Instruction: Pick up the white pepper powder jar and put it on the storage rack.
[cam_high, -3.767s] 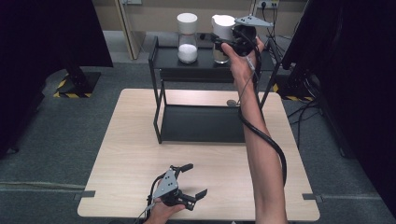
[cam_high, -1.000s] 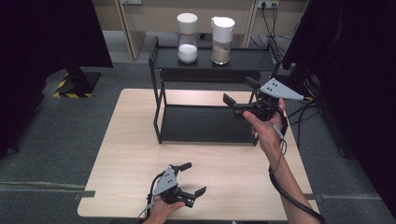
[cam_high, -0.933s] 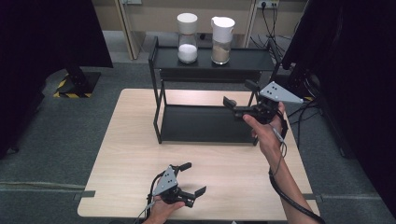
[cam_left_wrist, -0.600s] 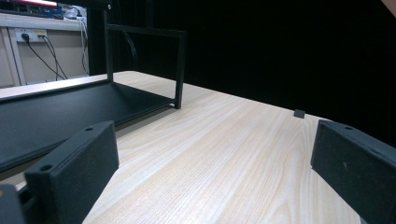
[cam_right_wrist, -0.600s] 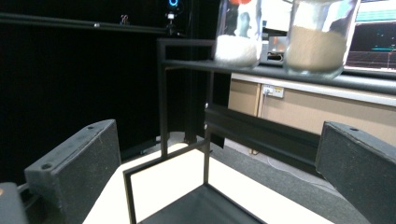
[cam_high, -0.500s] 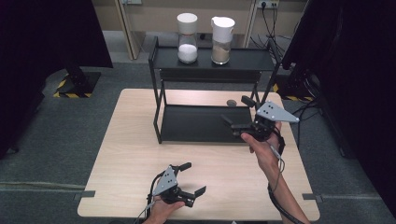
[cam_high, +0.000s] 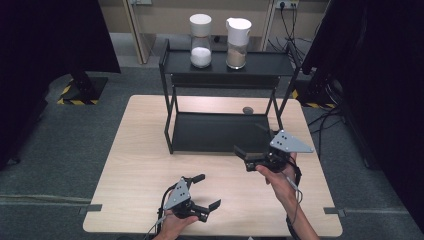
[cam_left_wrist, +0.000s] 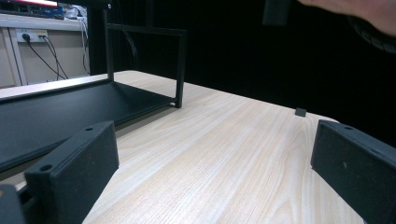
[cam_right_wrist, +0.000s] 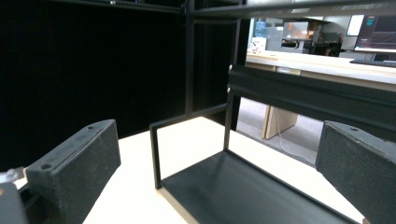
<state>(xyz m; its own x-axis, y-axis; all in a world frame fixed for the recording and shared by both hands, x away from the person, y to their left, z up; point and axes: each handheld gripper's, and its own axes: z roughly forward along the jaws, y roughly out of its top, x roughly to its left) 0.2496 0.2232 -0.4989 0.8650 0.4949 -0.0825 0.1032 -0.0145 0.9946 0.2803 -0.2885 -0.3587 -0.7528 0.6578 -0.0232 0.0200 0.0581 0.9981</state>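
The right claw (cam_high: 250, 145) is hanging released and empty at the black rack's (cam_high: 220, 132) four o'clock corner — it has come back from the brown-filled jar (cam_high: 238, 44), now standing on the top shelf at twelve o'clock beside the white-filled jar (cam_high: 200, 41). Placing looks done. The left claw (cam_high: 206, 192) is resting unclenched at six o'clock on the table (cam_high: 135, 160).

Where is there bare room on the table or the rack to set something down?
The rack's lower shelf is bare. So is the table left of the rack, and the strip between the left claw and right claw. The top shelf is crowded mid-way by the two jars.
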